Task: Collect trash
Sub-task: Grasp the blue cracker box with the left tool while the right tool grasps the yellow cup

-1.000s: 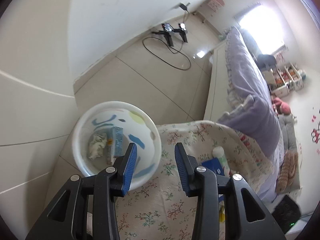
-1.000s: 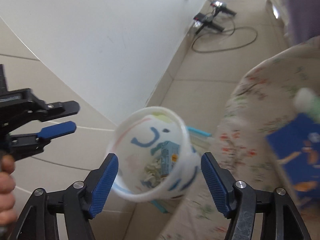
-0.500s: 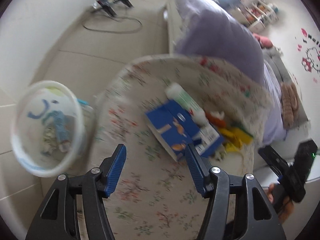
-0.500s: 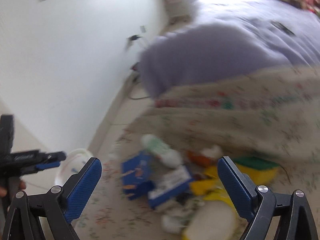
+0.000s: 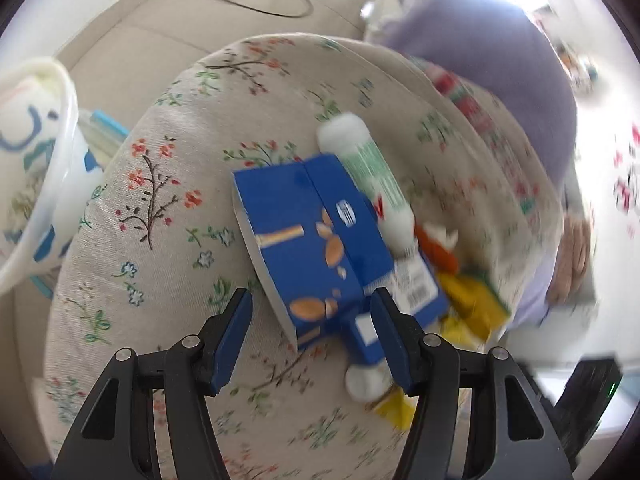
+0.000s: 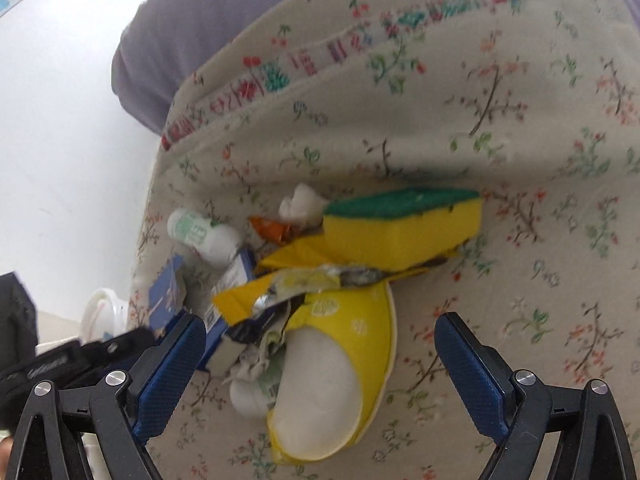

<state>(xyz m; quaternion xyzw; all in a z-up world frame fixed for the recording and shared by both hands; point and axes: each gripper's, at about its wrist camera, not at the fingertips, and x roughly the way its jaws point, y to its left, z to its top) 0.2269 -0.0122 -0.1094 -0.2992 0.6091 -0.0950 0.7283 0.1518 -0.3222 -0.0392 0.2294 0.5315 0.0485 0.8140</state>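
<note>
The left gripper, with black arms and blue ribbed pads, hangs with its jaws spread over a cream floral-print cloth that covers a rounded surface. Nothing is pinched; the near end of a blue cardboard snack box lies in the gap between the pads without touching them that can be seen. At two o'clock from the box lies a white plastic bottle with a green label, touching the box's far edge. At three o'clock from the box, blurred, sit an orange wrapper and yellow scraps. At nine o'clock of the left view a white plastic bin with blue painted marks stands off the cloth's edge, on the tiled floor.

The right gripper also stands wide apart, empty, above the same pile. Between its pads, lying on the cloth, is a crushed yellow paper cup with a white inside. At twelve o'clock from the cup rests a yellow sponge with a green scouring top, over a torn yellow foil wrapper. At ten o'clock lie the bottle and the blue box, partly hidden. The left gripper's black body shows at eight o'clock in the right view. A purple blanket lies beyond the cloth at eleven o'clock.
</note>
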